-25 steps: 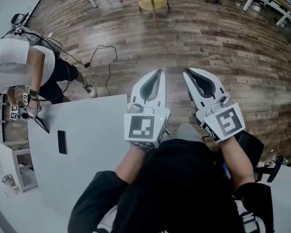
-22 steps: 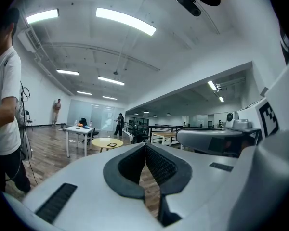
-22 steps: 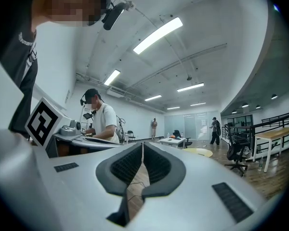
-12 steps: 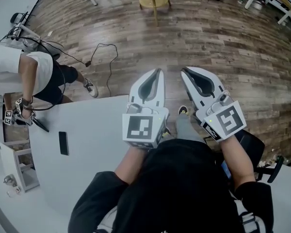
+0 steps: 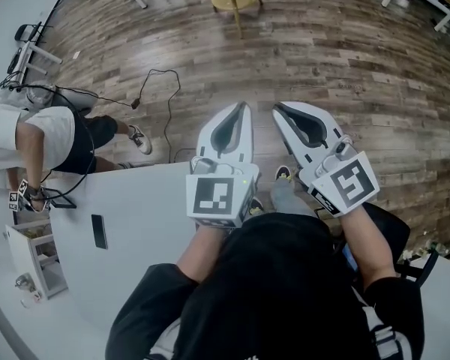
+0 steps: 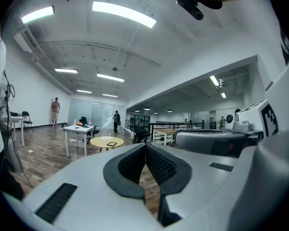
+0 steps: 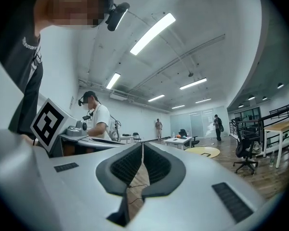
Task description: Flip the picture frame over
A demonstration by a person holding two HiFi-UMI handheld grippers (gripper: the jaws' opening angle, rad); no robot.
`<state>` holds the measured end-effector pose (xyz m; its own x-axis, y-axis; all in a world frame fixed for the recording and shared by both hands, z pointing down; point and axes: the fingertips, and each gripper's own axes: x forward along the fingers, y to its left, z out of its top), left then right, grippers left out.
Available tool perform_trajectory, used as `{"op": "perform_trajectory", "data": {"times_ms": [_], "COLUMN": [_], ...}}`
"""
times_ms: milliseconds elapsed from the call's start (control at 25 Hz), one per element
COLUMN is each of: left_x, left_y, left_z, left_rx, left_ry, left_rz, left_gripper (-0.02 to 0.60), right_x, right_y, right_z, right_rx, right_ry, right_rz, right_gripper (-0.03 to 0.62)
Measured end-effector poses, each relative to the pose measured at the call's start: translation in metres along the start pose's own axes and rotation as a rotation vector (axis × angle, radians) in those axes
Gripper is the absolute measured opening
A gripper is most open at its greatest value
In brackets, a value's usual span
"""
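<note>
Both claws are pressed together on nothing. The left gripper (image 5: pixel 245 109) and the right gripper (image 5: pixel 277 108) sit side by side, noses toward twelve o'clock over the wooden floor (image 5: pixel 360 66). Farther out at twelve o'clock stands a round yellow table (image 6: pixel 93 142) with a small dark flat rectangle (image 6: pixel 111 143) lying on it. That may be the picture frame, but it is too small to tell. At eight o'clock a white table (image 5: pixel 135 201) carries a slim black slab (image 5: pixel 99 231). By my reading the flip has not begun: reaching the frame, gripping an edge and turning it over all remain.
</note>
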<state>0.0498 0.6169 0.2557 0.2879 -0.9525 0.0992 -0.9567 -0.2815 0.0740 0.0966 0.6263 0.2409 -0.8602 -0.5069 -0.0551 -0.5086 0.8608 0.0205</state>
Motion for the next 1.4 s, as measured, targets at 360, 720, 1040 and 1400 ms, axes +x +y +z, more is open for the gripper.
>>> {"op": "perform_trajectory", "data": {"times_ms": [360, 720, 1040, 1400], "left_x": [0.095, 0.144, 0.170, 0.215], "left_y": [-0.018, -0.032, -0.015, 0.048], "left_z": [0.008, 0.016, 0.018, 0.019], "left_rx": [0.043, 0.077, 0.084, 0.041], "left_ry": [0.014, 0.038, 0.034, 0.049], "left_rz": [0.027, 0.036, 0.045, 0.041], "left_gripper": [0.023, 0.023, 0.023, 0.023], "right_x": [0.000, 0.000, 0.022, 0.088], "right_y": [-0.110, -0.166, -0.187, -0.214], "right_z": [-0.006, -0.007, -0.010, -0.019], "right_rx": [0.048, 0.096, 0.095, 0.066], "right_ry": [-0.028, -0.071, -0.064, -0.027], "right_rz": [-0.019, -0.004, -0.013, -0.038], "right_gripper": [0.023, 0.023, 0.023, 0.023]}}
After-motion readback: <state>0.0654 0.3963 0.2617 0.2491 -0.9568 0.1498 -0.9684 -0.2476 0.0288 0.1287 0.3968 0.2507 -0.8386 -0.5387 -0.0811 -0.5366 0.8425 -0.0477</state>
